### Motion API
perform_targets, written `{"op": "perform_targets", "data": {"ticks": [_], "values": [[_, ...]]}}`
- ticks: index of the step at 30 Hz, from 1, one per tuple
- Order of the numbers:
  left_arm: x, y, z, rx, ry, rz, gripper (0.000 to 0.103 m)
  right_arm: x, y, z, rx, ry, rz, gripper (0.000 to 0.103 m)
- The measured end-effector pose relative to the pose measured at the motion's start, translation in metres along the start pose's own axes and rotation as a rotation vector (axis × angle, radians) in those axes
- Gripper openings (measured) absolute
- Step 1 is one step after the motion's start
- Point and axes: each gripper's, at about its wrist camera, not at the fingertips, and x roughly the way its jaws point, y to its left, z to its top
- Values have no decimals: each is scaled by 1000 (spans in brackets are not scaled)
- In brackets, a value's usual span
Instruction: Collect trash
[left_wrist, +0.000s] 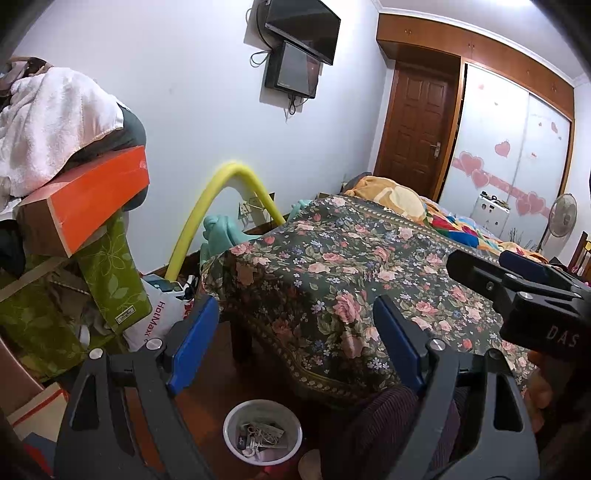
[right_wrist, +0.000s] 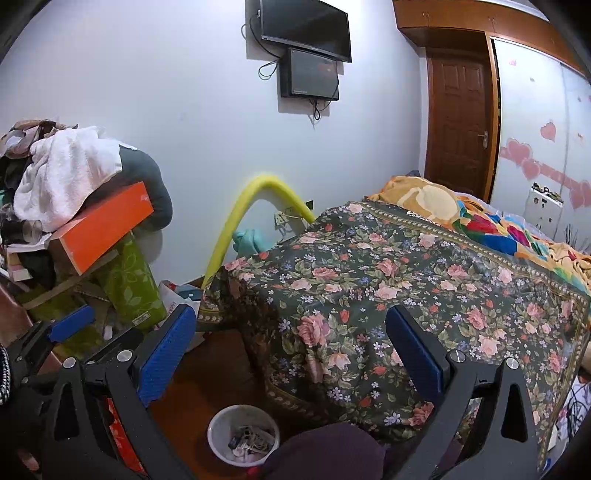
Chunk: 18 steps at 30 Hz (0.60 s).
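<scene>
A small white bin (left_wrist: 229, 417) with trash in it stands on the wooden floor, below and between my left gripper's fingers. My left gripper (left_wrist: 295, 343) is open and holds nothing. The same bin (right_wrist: 213, 428) shows in the right wrist view, low between the fingers of my right gripper (right_wrist: 291, 350), which is open and empty. My right gripper (left_wrist: 484, 262) also shows from the side at the right edge of the left wrist view. Both grippers hover above the floor, short of a table under a floral cloth (left_wrist: 332, 266).
A cluttered pile stands at the left: an orange box (left_wrist: 92, 199), a white towel (left_wrist: 51, 122), green floral bags (left_wrist: 110, 277). A yellow foam tube (left_wrist: 207, 206) arches by the wall. A bed (left_wrist: 461, 225) lies behind the table. A person's knee (left_wrist: 384, 424) is beside the bin.
</scene>
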Motion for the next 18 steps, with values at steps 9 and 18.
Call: {"op": "perform_targets", "data": {"ticks": [9, 18], "values": [[1, -2, 0, 19, 0, 1, 85, 0, -2, 0, 5, -1, -1, 102], [2, -2, 0, 18, 3, -3, 85, 0, -1, 1, 7, 2, -7, 102]]}}
